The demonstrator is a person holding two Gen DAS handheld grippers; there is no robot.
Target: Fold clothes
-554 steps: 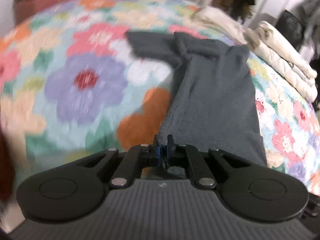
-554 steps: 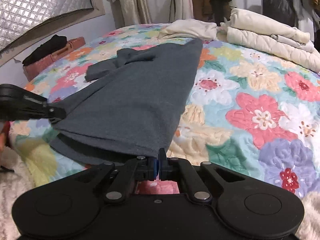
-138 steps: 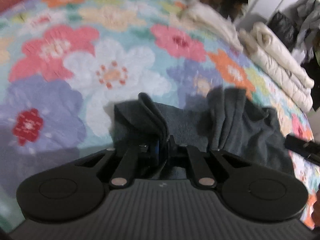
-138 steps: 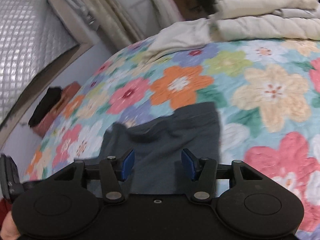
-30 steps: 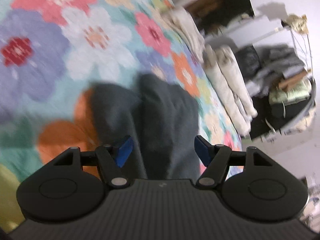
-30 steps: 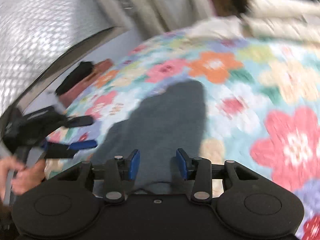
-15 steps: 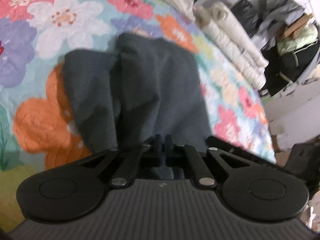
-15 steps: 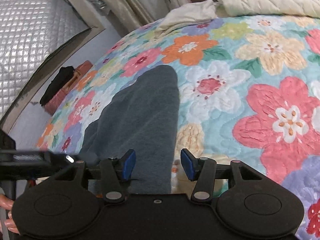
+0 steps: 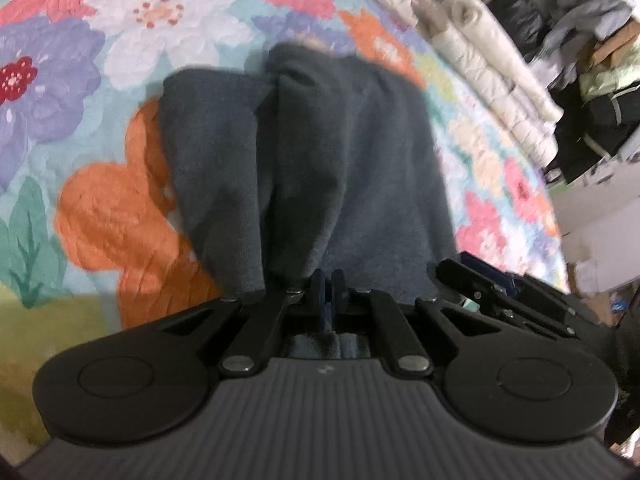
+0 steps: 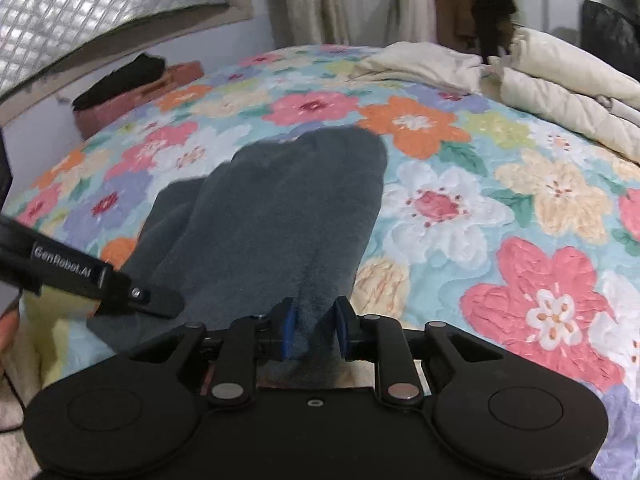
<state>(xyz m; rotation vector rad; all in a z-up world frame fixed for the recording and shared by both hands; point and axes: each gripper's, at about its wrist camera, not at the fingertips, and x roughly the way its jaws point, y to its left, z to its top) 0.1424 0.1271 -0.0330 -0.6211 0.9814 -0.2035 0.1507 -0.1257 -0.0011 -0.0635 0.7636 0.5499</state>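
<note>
Bed covered by floral quilt [image 10: 500, 216]. Cream folded bedding [image 10: 560, 88] stacked at far right edge. Brown case [image 10: 140, 96] beside bed, black cloth [image 10: 120, 76] on top. Quilted silver panel [image 10: 100, 4] on wall, upper left.

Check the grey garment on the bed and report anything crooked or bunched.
The grey garment is not folded flat: a loose flap sticks out on its left side, with a raised ridge beside it. Nothing looks torn.
</note>
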